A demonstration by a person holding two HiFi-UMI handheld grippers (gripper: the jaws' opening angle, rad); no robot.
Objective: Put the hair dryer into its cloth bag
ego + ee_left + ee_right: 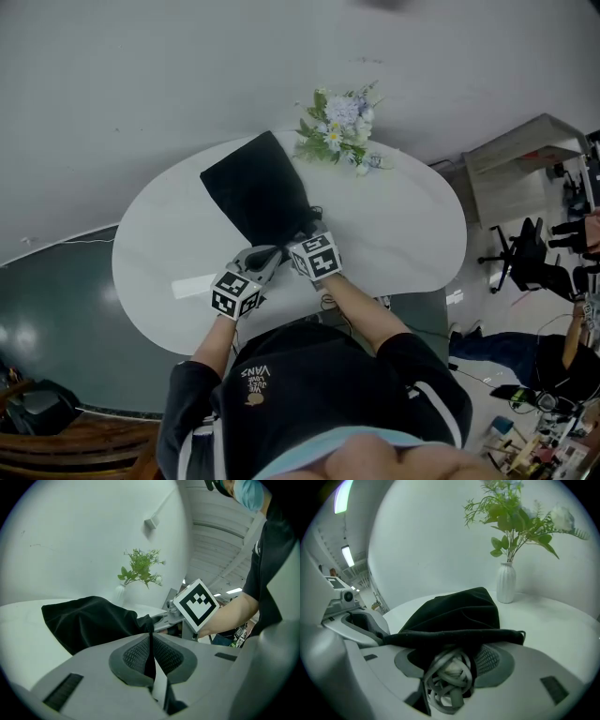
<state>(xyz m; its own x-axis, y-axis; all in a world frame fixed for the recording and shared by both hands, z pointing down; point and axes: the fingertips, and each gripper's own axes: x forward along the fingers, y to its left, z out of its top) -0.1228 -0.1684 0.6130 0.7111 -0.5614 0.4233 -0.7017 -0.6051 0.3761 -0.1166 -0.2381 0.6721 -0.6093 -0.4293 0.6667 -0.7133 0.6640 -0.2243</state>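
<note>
Now one cloth bag (258, 192), two claws: left claw (150, 641) tight on its rim, right claw (454, 662) round one coiled cord (445, 685).

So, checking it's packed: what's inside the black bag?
At the mouth of the bag, only a coiled grey cord shows. The cloth covers everything deeper in, so the hair dryer's body cannot be seen.

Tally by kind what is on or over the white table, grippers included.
black cloth bag: 1
vase of flowers: 1
coiled grey cord: 1
grippers: 2, the left gripper and the right gripper
total: 5
</note>
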